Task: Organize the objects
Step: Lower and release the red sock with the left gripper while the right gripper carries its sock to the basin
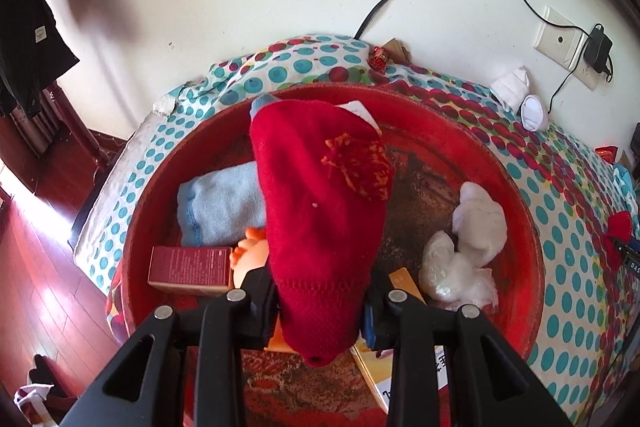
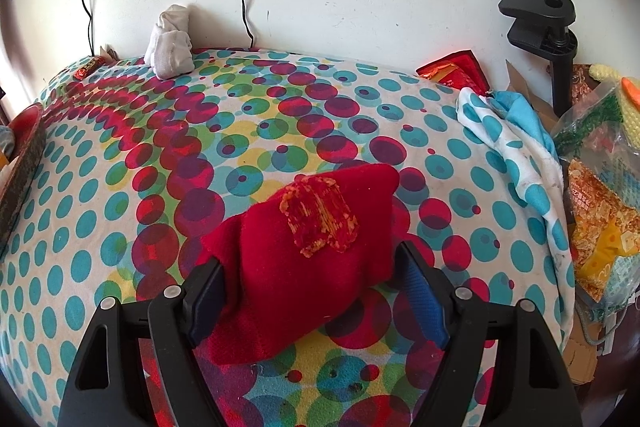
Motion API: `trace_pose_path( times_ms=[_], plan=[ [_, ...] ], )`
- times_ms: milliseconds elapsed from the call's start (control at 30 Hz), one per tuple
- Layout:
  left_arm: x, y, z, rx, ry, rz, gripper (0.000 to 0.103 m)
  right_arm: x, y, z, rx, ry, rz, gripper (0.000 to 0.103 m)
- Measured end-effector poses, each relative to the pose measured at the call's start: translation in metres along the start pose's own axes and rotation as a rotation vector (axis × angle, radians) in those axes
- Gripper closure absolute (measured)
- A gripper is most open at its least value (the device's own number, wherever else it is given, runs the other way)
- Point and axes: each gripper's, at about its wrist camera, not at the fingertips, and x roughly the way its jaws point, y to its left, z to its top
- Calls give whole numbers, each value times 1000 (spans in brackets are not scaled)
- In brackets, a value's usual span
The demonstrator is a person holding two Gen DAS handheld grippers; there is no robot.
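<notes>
In the left wrist view, a red sock with an orange patch lies stretched over the things inside a round red basin. My left gripper is shut on the sock's cuff end, which fills the gap between the fingers. In the right wrist view, a second red sock, folded and bearing the same orange patch, rests on the dotted bedcloth. My right gripper stands open around it. The left finger is at the sock's edge, and the blue pad of the right finger is bare.
The basin also holds a folded blue towel, a maroon box, an orange toy, white socks and a plastic bag. A rolled white sock sits by the wall. A blue dotted cloth, snack bags and a black clamp crowd the right side.
</notes>
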Motion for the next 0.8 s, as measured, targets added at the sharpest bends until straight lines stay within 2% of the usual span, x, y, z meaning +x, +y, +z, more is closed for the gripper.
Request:
trace_pose_path(
  times_ms=[100,367,533,700,800],
  plan=[
    [-4,-1,-6,-15,23,4,66,0,7,1,-9,-6,12,35],
    [-19,-3,-26,-57,12,-6,65,-4,7,0,-33,-18,21,49],
    [-27,-11,-35,-26,11,10,63,-7,2,3,-15,-10,13,54],
    [-35,-20,-42,26,-3,47,62,-14,14,2,-38,-16,13,56],
    [-40,-18,-47,-2,2,18,62,-21,18,1,-51,-20,26,56]
  ],
)
